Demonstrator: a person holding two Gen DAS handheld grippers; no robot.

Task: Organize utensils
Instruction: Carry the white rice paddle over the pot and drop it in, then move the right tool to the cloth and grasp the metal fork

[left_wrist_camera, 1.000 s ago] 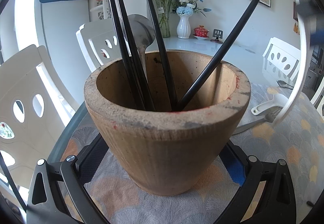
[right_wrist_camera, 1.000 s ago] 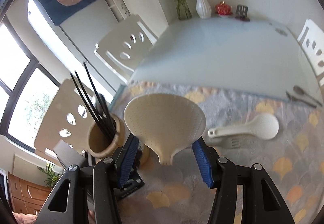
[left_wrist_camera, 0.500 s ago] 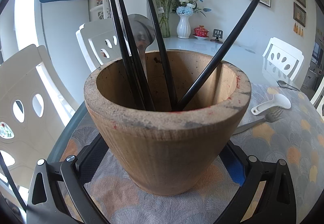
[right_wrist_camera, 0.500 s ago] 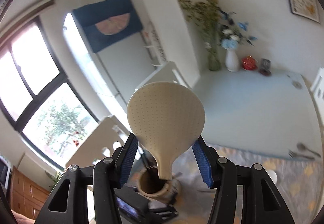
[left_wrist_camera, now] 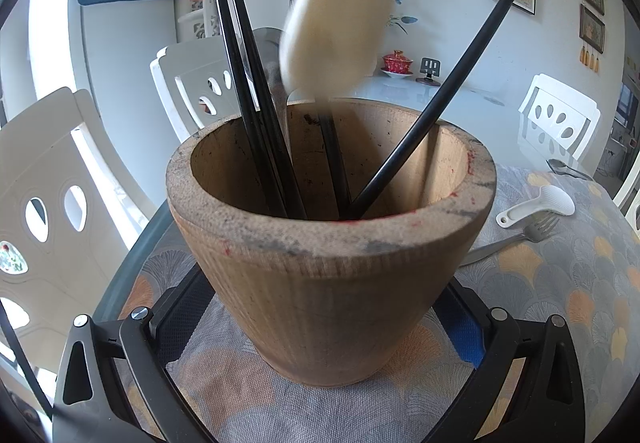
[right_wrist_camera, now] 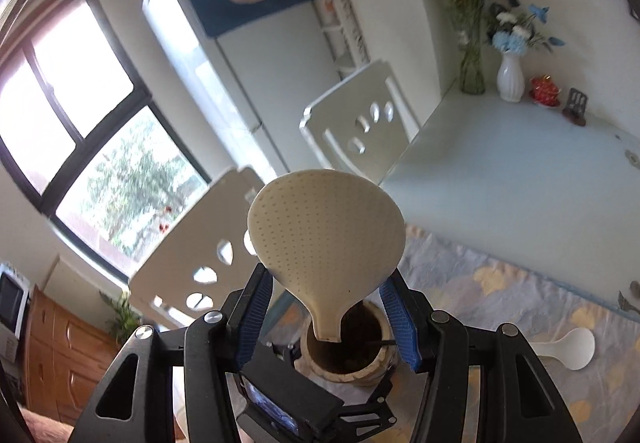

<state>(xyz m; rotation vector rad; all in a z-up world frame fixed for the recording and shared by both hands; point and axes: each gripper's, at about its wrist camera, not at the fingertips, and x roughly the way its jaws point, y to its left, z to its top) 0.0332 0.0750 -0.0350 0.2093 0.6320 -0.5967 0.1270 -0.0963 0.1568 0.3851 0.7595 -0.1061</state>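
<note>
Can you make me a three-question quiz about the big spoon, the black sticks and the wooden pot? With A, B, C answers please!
1. Where is the cream dotted rice paddle?
A. flat on the table
B. over the round brown wooden pot
C. on a chair

2. How many long black chopsticks stand in the pot?
A. four
B. one
C. nine

3. What is the right gripper doing?
A. empty
B. holding a fork
C. holding the paddle

Answers: 1 B, its handle tip hangs over the pot's mouth. 2 A, two lean left, one stands in the middle, one leans right. 3 C, the paddle sits between its blue pads.
</note>
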